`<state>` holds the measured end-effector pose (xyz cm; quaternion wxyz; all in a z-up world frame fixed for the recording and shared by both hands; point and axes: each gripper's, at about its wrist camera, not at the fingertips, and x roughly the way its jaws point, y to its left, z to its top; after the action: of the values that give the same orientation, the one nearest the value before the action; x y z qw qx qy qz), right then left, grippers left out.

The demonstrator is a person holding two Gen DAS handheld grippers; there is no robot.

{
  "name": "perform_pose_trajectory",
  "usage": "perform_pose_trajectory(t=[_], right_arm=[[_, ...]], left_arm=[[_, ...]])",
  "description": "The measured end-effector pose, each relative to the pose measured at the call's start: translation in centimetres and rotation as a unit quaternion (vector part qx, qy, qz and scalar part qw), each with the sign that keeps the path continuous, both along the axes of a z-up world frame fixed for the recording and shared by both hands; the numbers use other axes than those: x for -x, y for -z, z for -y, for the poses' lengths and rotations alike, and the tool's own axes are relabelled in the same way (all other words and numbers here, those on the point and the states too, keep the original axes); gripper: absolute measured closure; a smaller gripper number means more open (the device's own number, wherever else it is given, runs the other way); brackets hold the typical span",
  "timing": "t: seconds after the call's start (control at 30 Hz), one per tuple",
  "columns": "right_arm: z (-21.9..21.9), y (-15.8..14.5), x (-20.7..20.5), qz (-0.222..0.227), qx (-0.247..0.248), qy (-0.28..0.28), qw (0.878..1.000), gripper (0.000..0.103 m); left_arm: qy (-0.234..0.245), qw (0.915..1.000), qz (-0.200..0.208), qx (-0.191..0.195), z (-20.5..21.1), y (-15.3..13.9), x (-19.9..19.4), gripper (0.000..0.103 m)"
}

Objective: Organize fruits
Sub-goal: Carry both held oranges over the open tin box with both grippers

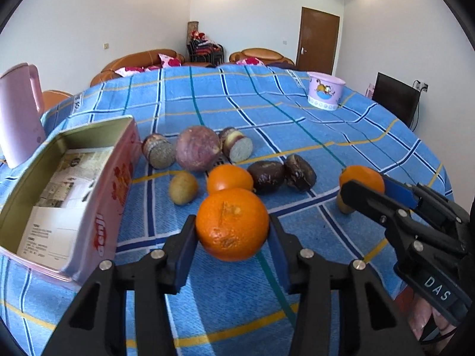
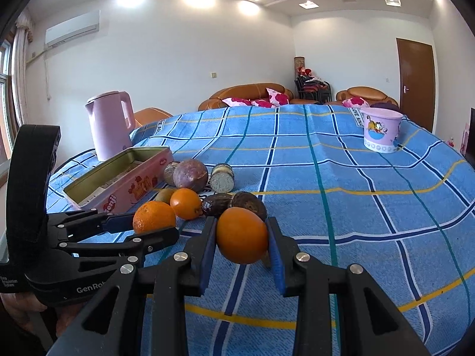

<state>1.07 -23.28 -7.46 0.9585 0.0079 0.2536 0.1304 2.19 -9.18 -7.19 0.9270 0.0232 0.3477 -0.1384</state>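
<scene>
My left gripper (image 1: 233,231) is shut on an orange (image 1: 232,223), held just above the blue checked cloth; it also shows in the right wrist view (image 2: 153,217). My right gripper (image 2: 242,237) is shut on a second orange (image 2: 242,235), which shows at the right of the left wrist view (image 1: 362,178). A third orange (image 1: 229,178) lies on the cloth with a kiwi (image 1: 183,187), two dark passion fruits (image 1: 280,175), a purple round fruit (image 1: 198,147) and two cut pieces (image 1: 158,150). An open pink tin (image 1: 68,195) stands at the left.
A pink kettle (image 2: 110,124) stands behind the tin at the table's left edge. A pink cartoon bucket (image 2: 381,132) stands far right on the cloth. Sofas, chairs and a brown door lie beyond the table.
</scene>
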Motion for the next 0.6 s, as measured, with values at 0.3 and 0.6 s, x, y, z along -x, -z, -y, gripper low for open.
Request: perform_pose_trajectory(t=[0.3, 0.6], right_arm=[[-0.6, -1.0, 0.6, 0.017, 0.0, -0.005, 1.0, 0.068], [-1.1, -1.7, 1.0, 0.032, -0.001, -0.01, 0.999, 0.068]], left_arm=[[-0.012, 0.9989, 0.042, -0.014, -0.6, -1.5, 1.0, 0.055], [-0.024, 0.9973, 0.067, -0.021, -1.1, -2.2, 1.5, 0.055]])
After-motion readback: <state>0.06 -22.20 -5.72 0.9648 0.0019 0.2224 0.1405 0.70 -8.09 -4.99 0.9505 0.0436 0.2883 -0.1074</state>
